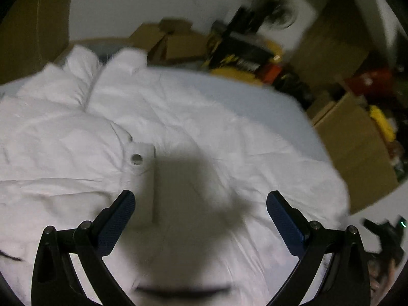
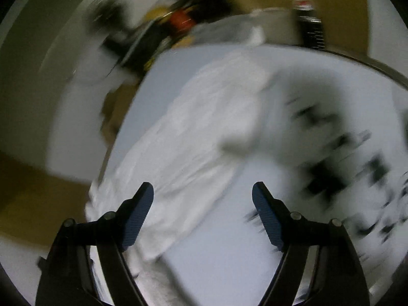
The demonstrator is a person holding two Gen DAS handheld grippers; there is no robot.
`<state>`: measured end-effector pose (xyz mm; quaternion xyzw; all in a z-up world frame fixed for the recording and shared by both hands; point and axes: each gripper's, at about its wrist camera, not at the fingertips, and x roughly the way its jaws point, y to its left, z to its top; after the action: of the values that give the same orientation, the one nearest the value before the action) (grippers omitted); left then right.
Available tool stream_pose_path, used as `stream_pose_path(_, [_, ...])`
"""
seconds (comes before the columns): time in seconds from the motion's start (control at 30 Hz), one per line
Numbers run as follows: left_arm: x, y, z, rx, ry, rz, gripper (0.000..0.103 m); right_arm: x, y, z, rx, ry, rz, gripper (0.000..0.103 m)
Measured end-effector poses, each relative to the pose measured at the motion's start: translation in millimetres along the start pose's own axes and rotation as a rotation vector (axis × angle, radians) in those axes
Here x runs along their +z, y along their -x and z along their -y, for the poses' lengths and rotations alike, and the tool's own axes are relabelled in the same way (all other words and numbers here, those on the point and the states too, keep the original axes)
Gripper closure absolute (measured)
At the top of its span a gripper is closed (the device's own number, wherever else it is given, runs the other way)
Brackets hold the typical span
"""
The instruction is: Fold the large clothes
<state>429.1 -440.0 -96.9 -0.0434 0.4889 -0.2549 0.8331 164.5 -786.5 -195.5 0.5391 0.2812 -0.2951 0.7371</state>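
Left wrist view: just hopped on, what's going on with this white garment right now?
A person holds two grippers above a white garment spread over a pale surface. The left gripper is open and grips nothing; a tab with a metal snap lies just ahead of its left finger. The right gripper is also open and empty above the cloth; that view is heavily blurred. Cardboard boxes sit beyond the edge.

So the white garment (image 1: pixel 178 117) is spread out rumpled and creased all over, its two sleeves bunched up side by side at the far end. There's a strap tab with a metal snap (image 1: pixel 136 158) lying flat on it. Right wrist view's blurry, just white cloth (image 2: pixel 199 132) lying flat.
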Motion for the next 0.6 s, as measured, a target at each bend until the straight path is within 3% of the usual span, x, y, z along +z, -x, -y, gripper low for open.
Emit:
stream_pose_path(0.13, [2.2, -54.6, 4.2, 0.015, -0.031, -0.081, 0.0, 37.6, -12.1, 23.3, -0.039, -0.036, -0.022, 0.029])
stream_pose_path(0.2, [0.3, -71.6, 6.8, 0.015, -0.037, -0.111, 0.0, 49.2, -36.6, 22.9, -0.047, -0.044, -0.033, 0.038])
stream_pose_path(0.27, [-0.3, -77.4, 7.2, 0.034, -0.027, -0.106, 0.0, 69.4, -31.6, 48.3, -0.03, -0.069, -0.051, 0.041])
stream_pose_path(0.47, [-3.5, -91.9, 13.3, 0.09, -0.087, -0.117, 0.0, 85.2, -50.8, 39.8, 0.045, -0.082, -0.048, 0.045])
stream_pose_path(0.53, [-7.1, -94.5, 18.5, 0.112, -0.142, -0.118, 0.0, 87.3, -61.3, 34.6, 0.044, -0.1, -0.046, 0.054])
stream_pose_path(0.6, [-11.7, -95.2, 21.0, 0.118, -0.196, -0.123, 0.0, 90.2, -73.5, 34.4, 0.023, -0.143, -0.074, 0.088])
